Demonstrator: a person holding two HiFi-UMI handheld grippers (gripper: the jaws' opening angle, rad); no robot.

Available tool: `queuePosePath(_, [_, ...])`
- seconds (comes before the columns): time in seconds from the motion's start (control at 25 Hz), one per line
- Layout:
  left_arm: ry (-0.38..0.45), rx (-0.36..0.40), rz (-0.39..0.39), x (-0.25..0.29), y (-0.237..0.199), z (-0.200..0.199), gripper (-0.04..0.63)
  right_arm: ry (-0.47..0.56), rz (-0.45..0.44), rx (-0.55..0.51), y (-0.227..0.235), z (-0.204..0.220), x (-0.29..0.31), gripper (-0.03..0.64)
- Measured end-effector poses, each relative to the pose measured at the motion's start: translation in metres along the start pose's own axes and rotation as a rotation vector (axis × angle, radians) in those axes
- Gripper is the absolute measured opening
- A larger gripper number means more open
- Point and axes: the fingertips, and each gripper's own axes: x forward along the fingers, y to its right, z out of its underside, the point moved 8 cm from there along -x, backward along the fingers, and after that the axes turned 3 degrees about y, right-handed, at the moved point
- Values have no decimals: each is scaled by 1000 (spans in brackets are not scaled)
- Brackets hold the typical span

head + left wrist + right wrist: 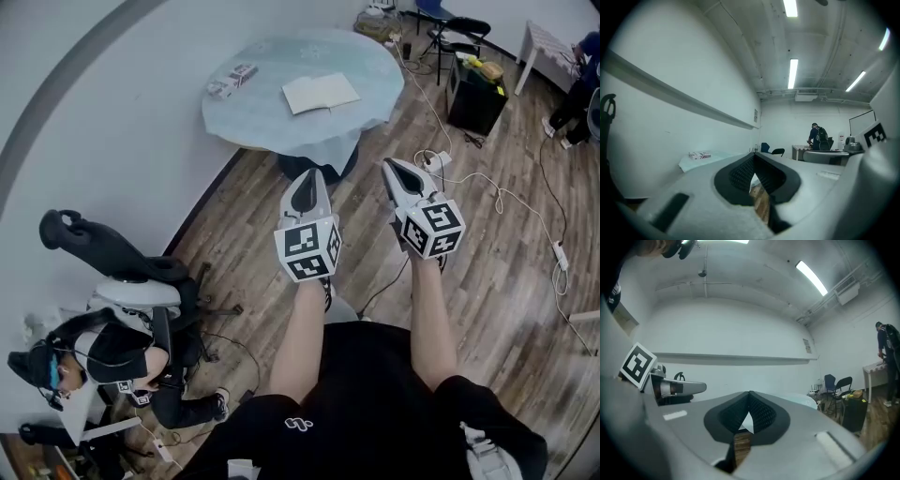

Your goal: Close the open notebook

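Note:
An open white notebook [321,93] lies flat on a round table [272,122] with a pale blue cover, far ahead in the head view. Both grippers are held level, well short of the table and above the wooden floor. My left gripper [307,178] has its jaws together with nothing in them; in the left gripper view its tips [755,155] meet. My right gripper [395,166] is shut and empty too, with its tips [750,393] closed in the right gripper view. The notebook shows in neither gripper view.
A small box [232,79] lies on the table's left part. A black box [476,92] and folding chairs [457,34] stand at the back right. White cables [506,202] trail over the floor. A seated person [122,361] is at the left; another person [818,137] stands at a far table.

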Motion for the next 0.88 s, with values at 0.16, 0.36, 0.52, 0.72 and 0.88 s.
queuePosePath(0.16, [8,2,-9,-2,-3,-2,2,35,2,33,6,-3,0,9])
queuePosePath(0.36, [26,-1,-36,-6,-14,-10,2,53,-3,56,10,-8,7,9])
queuePosePath(0.52, [36,-10,-66,-10,-22,-14,2,56,-38,57,6,-12,17,9])
queuePosePath(0.72, [55,-15,-95,-10,-33,-19,2,52,-77,53,0,-12,31,9])
queuePosePath(0.88, [56,-39,-121,-1,-48,-16,2,44,-93,42,2,-11,43,9])
